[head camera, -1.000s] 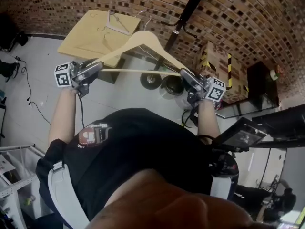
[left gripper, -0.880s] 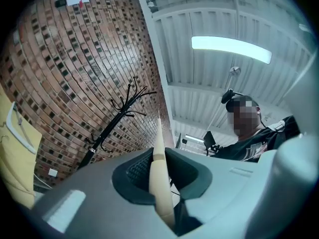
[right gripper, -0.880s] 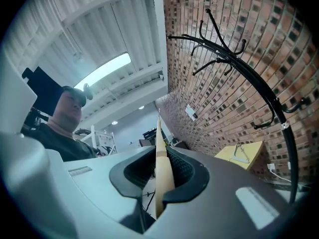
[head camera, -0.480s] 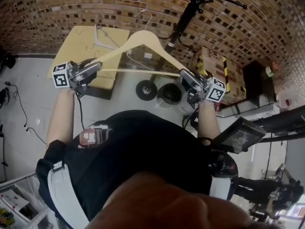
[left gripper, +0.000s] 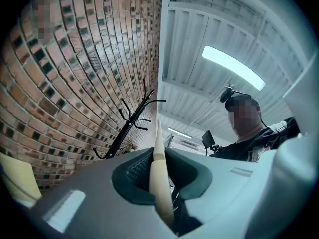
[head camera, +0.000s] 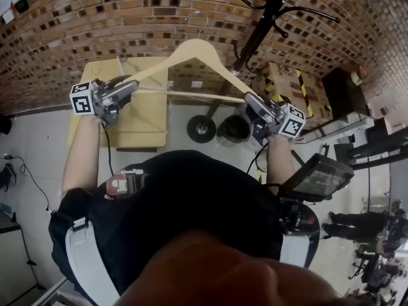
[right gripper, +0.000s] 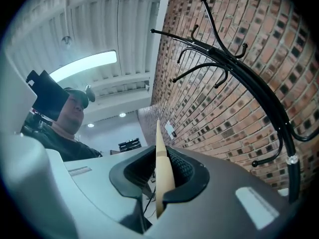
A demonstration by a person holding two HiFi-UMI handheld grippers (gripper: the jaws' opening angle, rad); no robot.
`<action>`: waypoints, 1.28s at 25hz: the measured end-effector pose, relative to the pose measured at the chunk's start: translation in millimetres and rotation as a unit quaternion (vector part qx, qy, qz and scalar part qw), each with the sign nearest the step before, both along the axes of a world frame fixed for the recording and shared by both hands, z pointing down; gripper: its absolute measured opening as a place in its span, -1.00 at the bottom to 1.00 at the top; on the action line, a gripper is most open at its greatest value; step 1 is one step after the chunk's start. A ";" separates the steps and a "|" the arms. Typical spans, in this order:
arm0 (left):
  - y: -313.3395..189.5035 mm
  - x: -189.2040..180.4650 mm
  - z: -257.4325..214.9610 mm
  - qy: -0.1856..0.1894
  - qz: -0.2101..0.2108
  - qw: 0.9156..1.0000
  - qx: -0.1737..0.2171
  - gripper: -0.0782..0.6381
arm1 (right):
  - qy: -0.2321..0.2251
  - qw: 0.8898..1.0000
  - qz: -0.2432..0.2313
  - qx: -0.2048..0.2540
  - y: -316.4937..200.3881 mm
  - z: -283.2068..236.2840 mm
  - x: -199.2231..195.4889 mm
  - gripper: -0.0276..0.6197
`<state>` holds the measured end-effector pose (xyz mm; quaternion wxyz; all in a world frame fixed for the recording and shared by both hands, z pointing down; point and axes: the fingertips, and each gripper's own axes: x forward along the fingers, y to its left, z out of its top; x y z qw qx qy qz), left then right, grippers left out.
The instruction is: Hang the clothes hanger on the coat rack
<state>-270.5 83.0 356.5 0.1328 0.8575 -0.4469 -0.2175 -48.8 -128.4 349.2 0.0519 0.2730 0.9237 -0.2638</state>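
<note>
A pale wooden clothes hanger (head camera: 191, 48) with a thin metal hook (head camera: 199, 18) is held level in front of the brick wall. My left gripper (head camera: 131, 86) is shut on the end of its left arm, my right gripper (head camera: 250, 101) on the end of its right arm. The black coat rack (head camera: 266, 14) stands just right of the hook, apart from it. In the left gripper view the wooden arm (left gripper: 158, 176) runs between the pads, with the rack (left gripper: 128, 128) ahead. The right gripper view shows the wooden arm (right gripper: 162, 171) clamped and the rack's curved hooks (right gripper: 234, 66) close above.
Below the hanger stands a yellowish table (head camera: 143, 116) with wire hangers (head camera: 127, 65) on it. Two black wheels (head camera: 203, 128) lie on the floor by the rack's foot. A cardboard box with yellow-black tape (head camera: 296, 85) sits at the right. The brick wall (head camera: 95, 18) is straight ahead.
Both grippers have carried the hanger forward and a little up toward the brick wall. The coat rack's hooks now stand nearer to the hanger's hook.
</note>
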 end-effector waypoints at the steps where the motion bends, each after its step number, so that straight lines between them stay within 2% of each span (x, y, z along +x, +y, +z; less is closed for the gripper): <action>1: -3.2 -8.4 -2.6 -0.003 0.005 1.000 0.001 -0.61 | -0.002 1.000 0.006 0.005 0.5 -3.3 -6.0 -0.70; 9: -40.0 -58.2 -11.2 -0.021 0.026 0.999 0.007 -0.60 | 0.004 1.000 0.028 -0.002 -18.3 -7.0 -39.6 -0.70; 15: -96.7 -94.2 -14.3 -0.032 0.012 0.999 0.007 -0.58 | -0.003 0.999 0.038 0.004 -66.5 -10.8 -70.6 -0.70; 23: -156.0 -118.7 -6.2 -0.029 -0.002 1.000 0.010 -0.55 | -0.005 0.998 0.044 -0.036 -119.8 -11.8 -87.7 -0.70; 27: -197.9 -130.6 -6.9 -0.025 0.008 1.000 0.015 -0.55 | -0.013 0.997 0.066 -0.045 -153.3 -17.2 -96.4 -0.71; 32: -220.0 -145.5 -1.7 -0.026 0.040 0.999 0.024 -0.55 | -0.007 0.995 0.093 -0.033 -155.6 -14.4 -101.4 -0.71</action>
